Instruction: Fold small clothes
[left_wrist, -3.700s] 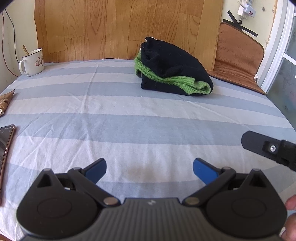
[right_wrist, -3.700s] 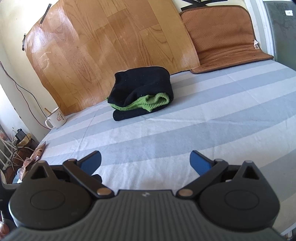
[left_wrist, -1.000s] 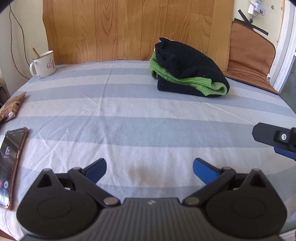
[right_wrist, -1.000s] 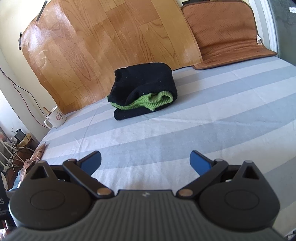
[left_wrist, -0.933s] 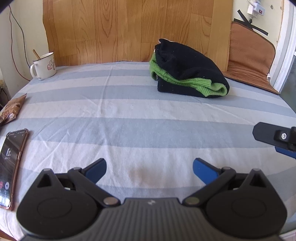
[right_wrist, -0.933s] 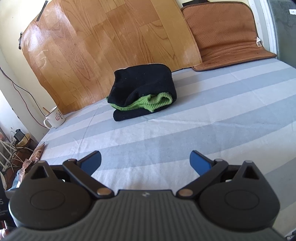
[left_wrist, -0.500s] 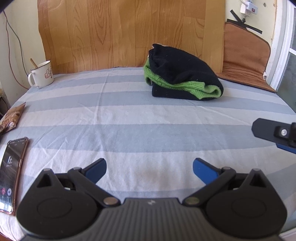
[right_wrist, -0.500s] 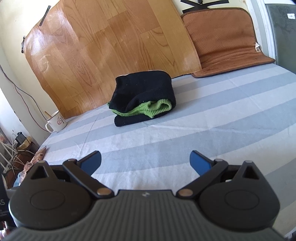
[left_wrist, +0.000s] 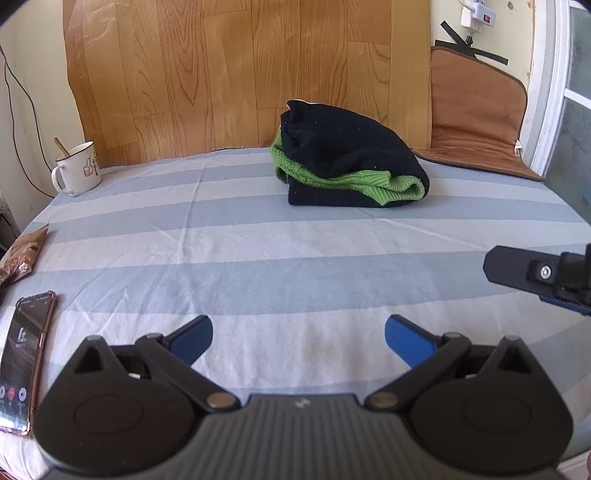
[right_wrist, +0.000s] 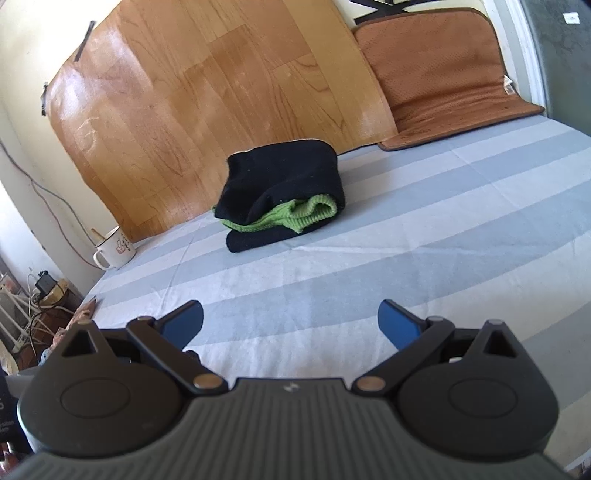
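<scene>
A folded black and green knit garment (left_wrist: 349, 171) lies as a bundle at the far side of the blue-and-white striped bed sheet (left_wrist: 258, 258); it also shows in the right wrist view (right_wrist: 284, 194). My left gripper (left_wrist: 297, 338) is open and empty, low over the near part of the sheet, well short of the garment. My right gripper (right_wrist: 290, 321) is open and empty, also well short of the garment. One finger of the right gripper (left_wrist: 517, 269) shows at the right edge of the left wrist view.
A white mug (left_wrist: 77, 173) stands at the far left by the wooden board (left_wrist: 240, 74). A phone (left_wrist: 22, 358) and a snack packet (left_wrist: 22, 254) lie at the left edge. A brown cushion (right_wrist: 443, 70) leans at the far right.
Both grippers have shifted and tilted slightly, so the garment sits a little differently in each view. Both stay open and empty. The garment has not moved.
</scene>
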